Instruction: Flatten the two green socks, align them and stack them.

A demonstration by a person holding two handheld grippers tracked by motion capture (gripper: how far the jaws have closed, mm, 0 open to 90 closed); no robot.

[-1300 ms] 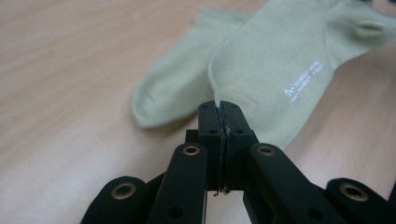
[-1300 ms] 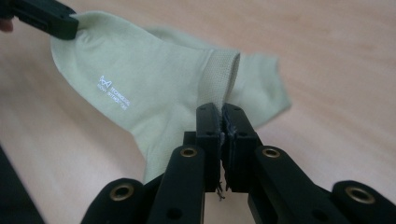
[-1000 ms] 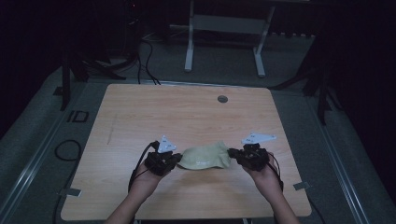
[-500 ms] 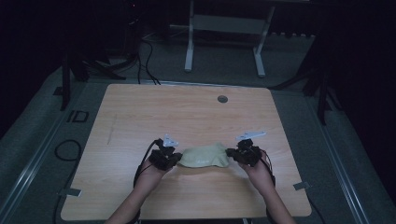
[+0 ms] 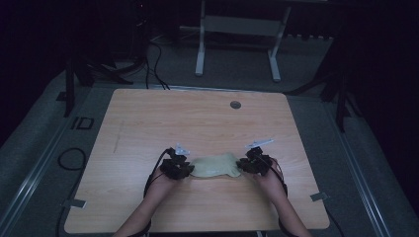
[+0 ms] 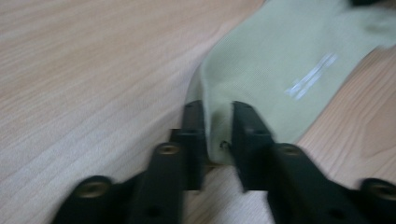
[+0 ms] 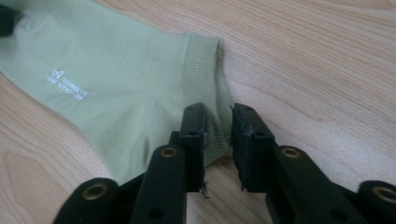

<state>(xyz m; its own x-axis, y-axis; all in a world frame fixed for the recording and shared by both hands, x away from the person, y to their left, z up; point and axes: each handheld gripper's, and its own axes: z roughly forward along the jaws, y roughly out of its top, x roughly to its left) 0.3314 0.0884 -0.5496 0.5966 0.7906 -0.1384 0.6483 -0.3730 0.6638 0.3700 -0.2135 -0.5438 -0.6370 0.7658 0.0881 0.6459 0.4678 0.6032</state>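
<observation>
Item: pale green sock [image 5: 215, 166], lying flat on wooden tabletop [image 5: 197, 123], toward its 6 o'clock edge. White lettering printed on fabric. Left tool [image 5: 184, 169] clamped on sock's 9 o'clock end, fabric pinched between both jaws. Right tool [image 5: 245, 165] clamped on ribbed cuff at 3 o'clock end. Round grommet [image 5: 235, 104] near 12 o'clock edge.

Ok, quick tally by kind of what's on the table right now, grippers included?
Pale green sock: 1
Hand-held gripper: 2, left and right, each pinching one end of the sock
Round grey grommet in the tabletop: 1
Total: 4
</observation>
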